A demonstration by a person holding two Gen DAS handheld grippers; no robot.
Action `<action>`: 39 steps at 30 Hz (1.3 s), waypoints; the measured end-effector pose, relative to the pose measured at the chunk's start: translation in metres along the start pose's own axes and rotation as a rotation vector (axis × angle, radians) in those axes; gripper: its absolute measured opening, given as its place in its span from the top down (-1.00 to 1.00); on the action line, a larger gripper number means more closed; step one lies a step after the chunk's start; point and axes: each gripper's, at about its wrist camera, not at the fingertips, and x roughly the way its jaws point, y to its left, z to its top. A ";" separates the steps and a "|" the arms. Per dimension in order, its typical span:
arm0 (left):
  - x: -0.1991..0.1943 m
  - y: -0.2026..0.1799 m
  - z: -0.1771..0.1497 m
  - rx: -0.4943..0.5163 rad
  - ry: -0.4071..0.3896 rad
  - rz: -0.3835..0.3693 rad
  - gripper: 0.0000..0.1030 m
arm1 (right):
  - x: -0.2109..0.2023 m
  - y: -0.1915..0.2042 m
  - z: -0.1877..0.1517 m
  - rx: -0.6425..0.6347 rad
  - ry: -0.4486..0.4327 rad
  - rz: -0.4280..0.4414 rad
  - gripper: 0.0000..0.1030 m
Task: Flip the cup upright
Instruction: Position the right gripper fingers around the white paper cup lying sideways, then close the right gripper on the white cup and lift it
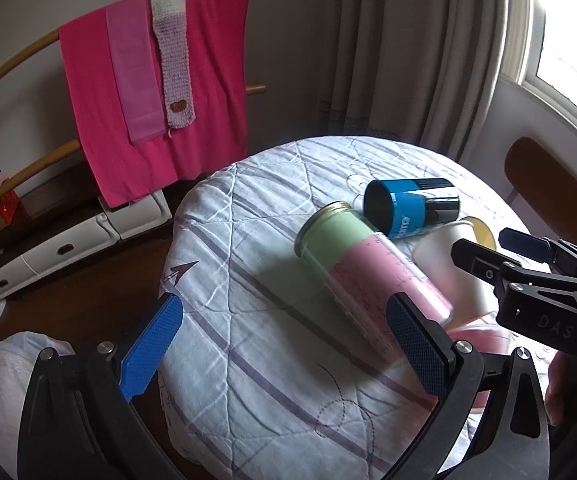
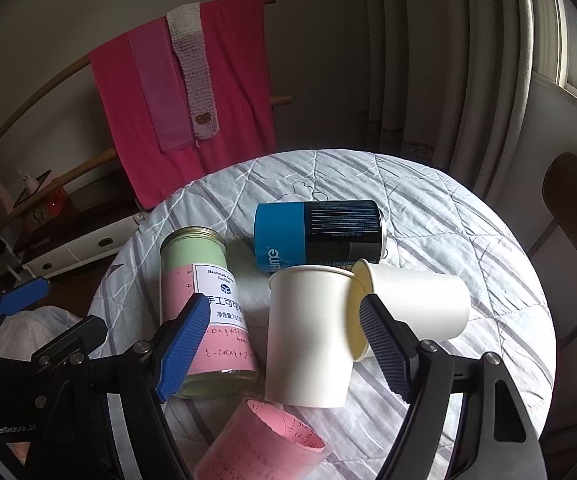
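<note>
While both tools gape empty — right tool (image 2: 284,344) frames inverted white cup (image 2: 308,336) | step: approach | next: clamp wall, invert.

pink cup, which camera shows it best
The right wrist view: the pink cup lies on its side in the near foreground, its open mouth, inner wall and torn rim all clear. The left wrist view shows only a blurred pink sliver, mostly hidden behind the left gripper's finger and the jar.
</note>
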 end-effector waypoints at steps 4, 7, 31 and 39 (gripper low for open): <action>0.016 0.003 0.003 0.001 0.012 0.014 -1.00 | 0.018 -0.004 0.003 0.011 0.057 0.000 -0.41; 0.028 0.005 0.004 0.001 0.034 0.009 -1.00 | 0.029 -0.007 0.004 0.027 0.100 0.006 -0.36; 0.038 0.010 0.005 -0.009 0.042 -0.008 -1.00 | 0.055 0.009 0.013 -0.068 0.162 -0.139 -0.29; 0.025 0.006 0.004 -0.005 0.028 -0.017 -1.00 | 0.027 0.012 0.022 -0.063 0.084 -0.124 -0.28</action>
